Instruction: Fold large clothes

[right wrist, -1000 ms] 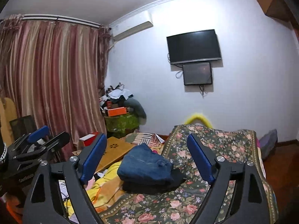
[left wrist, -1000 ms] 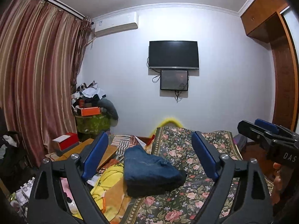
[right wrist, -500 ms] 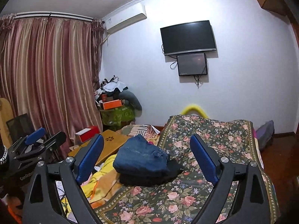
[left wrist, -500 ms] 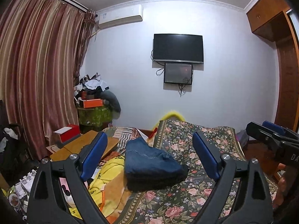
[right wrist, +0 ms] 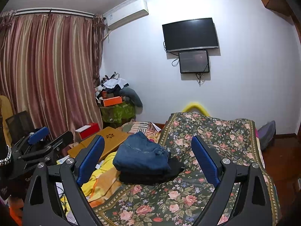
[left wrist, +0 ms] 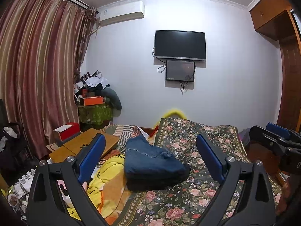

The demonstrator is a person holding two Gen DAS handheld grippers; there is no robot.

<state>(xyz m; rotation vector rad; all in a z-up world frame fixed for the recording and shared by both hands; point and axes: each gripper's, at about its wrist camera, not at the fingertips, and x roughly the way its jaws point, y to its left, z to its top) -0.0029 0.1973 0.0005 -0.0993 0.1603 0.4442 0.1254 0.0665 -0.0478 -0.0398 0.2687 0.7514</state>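
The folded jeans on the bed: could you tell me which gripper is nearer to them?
Roughly level. Left gripper and right gripper both hang open, short of the folded jeans, touching nothing.

over the last second both views have been tilted downward and eased back: the black wall-mounted television [left wrist: 180,45] is now seen higher in each frame. the folded blue denim garment [left wrist: 153,162] is now seen slightly lower between the blue pads of the wide-spread left claw [left wrist: 149,156], and more of the floral bedspread [right wrist: 207,143] is shown before the equally wide right claw [right wrist: 147,155].
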